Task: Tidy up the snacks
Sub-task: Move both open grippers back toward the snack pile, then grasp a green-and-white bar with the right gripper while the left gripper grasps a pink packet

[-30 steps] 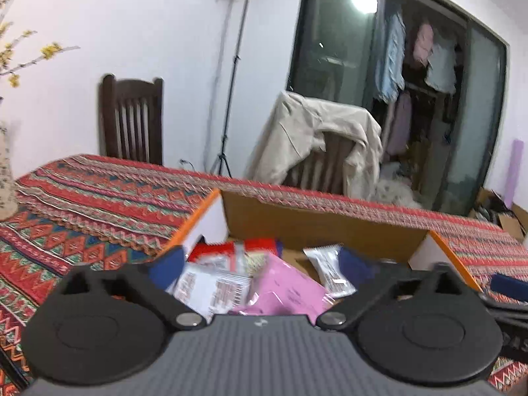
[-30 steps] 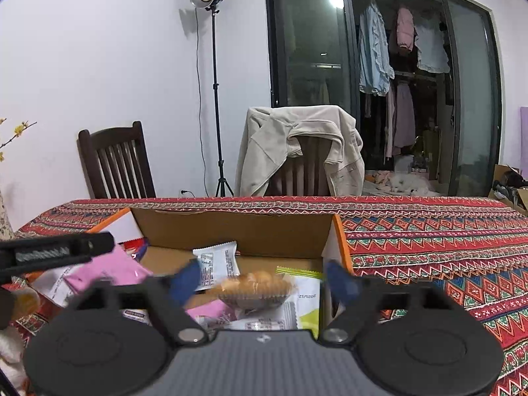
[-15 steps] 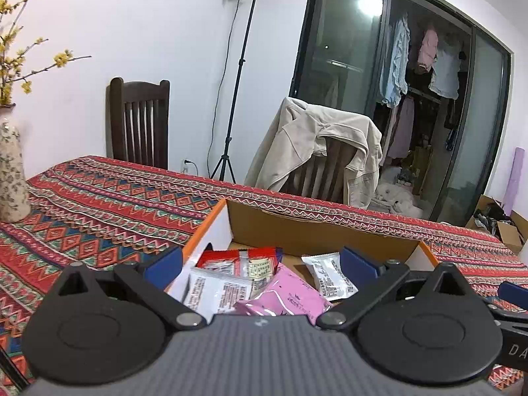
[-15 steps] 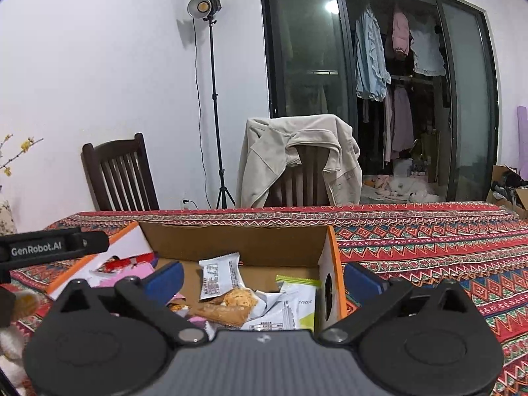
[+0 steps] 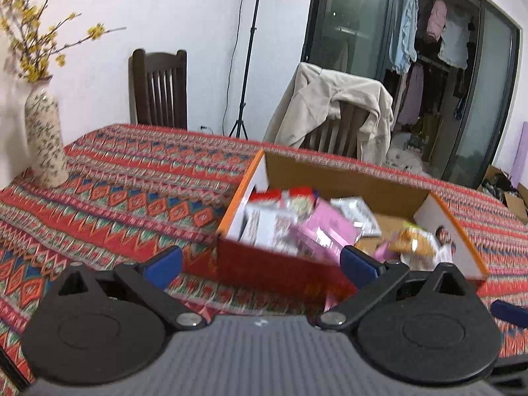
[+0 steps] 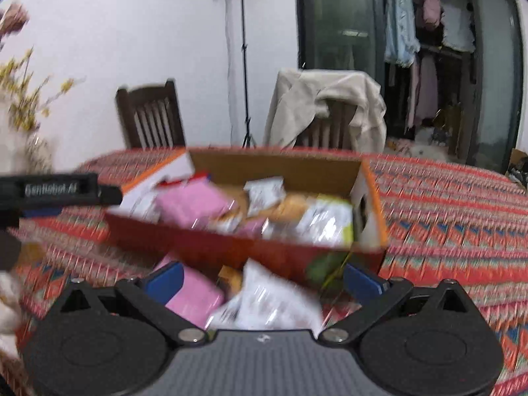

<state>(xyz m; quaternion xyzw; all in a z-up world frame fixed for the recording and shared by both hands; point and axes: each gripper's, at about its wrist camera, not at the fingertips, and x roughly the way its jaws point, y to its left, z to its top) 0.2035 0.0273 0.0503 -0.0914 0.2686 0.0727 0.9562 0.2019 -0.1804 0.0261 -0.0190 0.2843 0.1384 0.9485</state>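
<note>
An orange-rimmed cardboard box (image 5: pixel 330 178) (image 6: pixel 280 168) stands on the patterned tablecloth (image 5: pixel 132 191), holding several snacks: a pink packet (image 5: pixel 326 231) (image 6: pixel 191 203), white and red packets, and a golden pastry (image 5: pixel 409 241) (image 6: pixel 293 204). My left gripper (image 5: pixel 260 265) is open and empty, a little short of the box's red front wall. My right gripper (image 6: pixel 264 280) is also wide open, and beyond its fingers a loose pink packet (image 6: pixel 194 293) and a white packet (image 6: pixel 274 303) lie on the cloth in front of the box. The left gripper's side (image 6: pixel 59 189) shows at the left of the right wrist view.
A patterned vase with yellow blossoms (image 5: pixel 46 142) stands at the table's far left corner. Behind the table are a dark wooden chair (image 5: pixel 160 89), a chair draped with a beige jacket (image 5: pixel 333 112) and a light stand (image 5: pixel 246 66).
The right gripper opened wider and let the pastry drop into the box. Both grippers then pulled back from the box, so its front wall and the loose packets now show.
</note>
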